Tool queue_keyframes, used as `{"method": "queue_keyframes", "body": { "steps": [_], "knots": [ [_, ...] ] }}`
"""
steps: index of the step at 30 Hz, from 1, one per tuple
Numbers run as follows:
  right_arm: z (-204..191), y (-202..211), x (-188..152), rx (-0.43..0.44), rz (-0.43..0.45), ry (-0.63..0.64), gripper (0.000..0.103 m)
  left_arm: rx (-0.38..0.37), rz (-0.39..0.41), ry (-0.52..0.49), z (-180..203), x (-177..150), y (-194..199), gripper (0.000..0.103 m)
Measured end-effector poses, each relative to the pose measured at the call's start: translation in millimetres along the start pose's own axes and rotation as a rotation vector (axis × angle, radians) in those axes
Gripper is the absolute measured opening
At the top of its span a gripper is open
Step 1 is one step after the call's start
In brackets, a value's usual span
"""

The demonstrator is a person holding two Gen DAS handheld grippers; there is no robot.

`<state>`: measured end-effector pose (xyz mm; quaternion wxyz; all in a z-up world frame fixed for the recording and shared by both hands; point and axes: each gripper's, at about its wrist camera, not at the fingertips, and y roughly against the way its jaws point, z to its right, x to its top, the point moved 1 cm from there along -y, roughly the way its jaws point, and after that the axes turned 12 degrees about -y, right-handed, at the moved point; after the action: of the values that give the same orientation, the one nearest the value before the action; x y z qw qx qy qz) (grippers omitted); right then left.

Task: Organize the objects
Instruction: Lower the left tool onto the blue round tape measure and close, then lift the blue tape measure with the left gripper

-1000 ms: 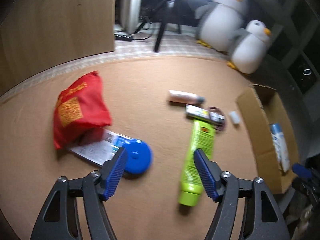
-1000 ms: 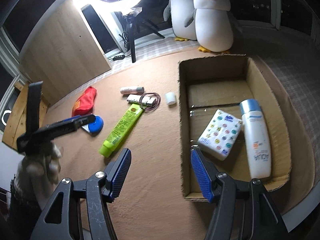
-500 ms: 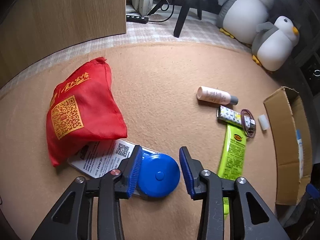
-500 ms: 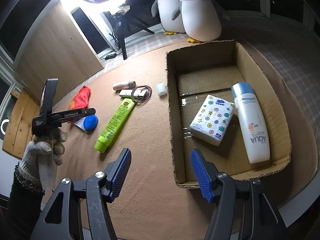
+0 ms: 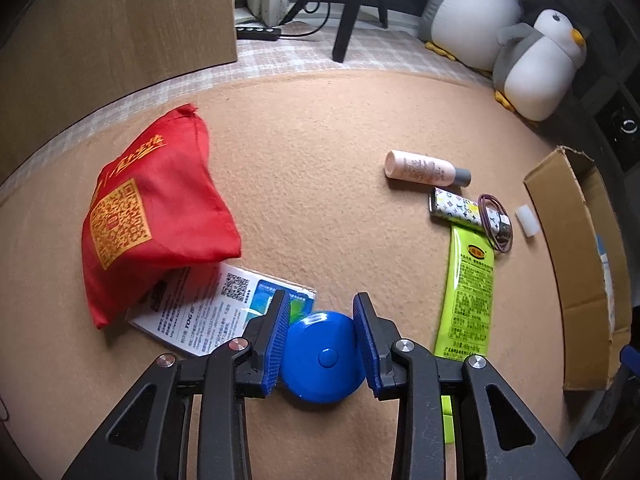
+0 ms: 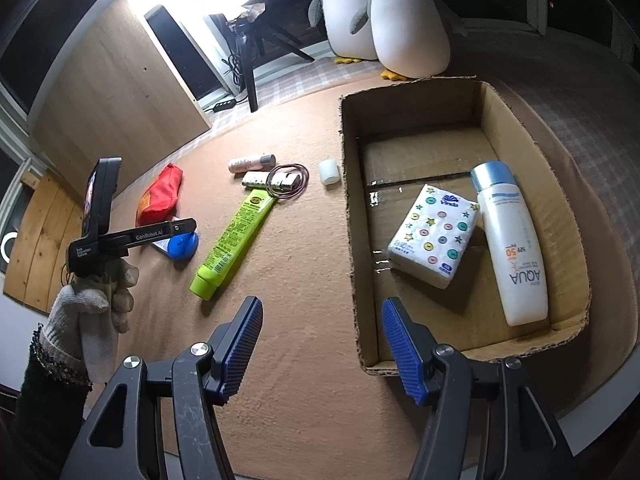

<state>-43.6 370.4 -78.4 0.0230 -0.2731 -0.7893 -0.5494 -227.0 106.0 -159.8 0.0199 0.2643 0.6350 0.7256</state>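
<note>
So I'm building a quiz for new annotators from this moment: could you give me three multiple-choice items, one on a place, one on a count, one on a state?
1. Where does the tissue pack lie?
A. in the cardboard box
B. on the red bag
C. beside the green tube

2. How many items are in the box?
A. one
B. two
C. four

3. What is the left gripper doing?
A. hanging open over bare mat
B. closing around the blue round case
C. gripping the pink bottle

Key: 1 A, it lies on the box floor; 2 B, tissue pack and sunscreen bottle; 3 B, its pads flank the case.
</note>
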Motion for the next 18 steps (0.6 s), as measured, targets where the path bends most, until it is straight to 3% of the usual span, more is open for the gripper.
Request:
{"method": "queue_keyframes", "body": {
  "steps": [8, 18],
  "knots": [
    [-9.5, -2.8, -3.2, 0.011, -0.011, 0.017, 0.058, -0.023, -0.006, -0.035, 10.3, -10.5, 0.5, 0.035],
    [-12.5, -5.0, -2.6, 0.019, -0.014, 0.024, 0.058, -0.025, -0.001, -0.067, 23.2, -56.8, 14.8, 0.035]
  ]
}}
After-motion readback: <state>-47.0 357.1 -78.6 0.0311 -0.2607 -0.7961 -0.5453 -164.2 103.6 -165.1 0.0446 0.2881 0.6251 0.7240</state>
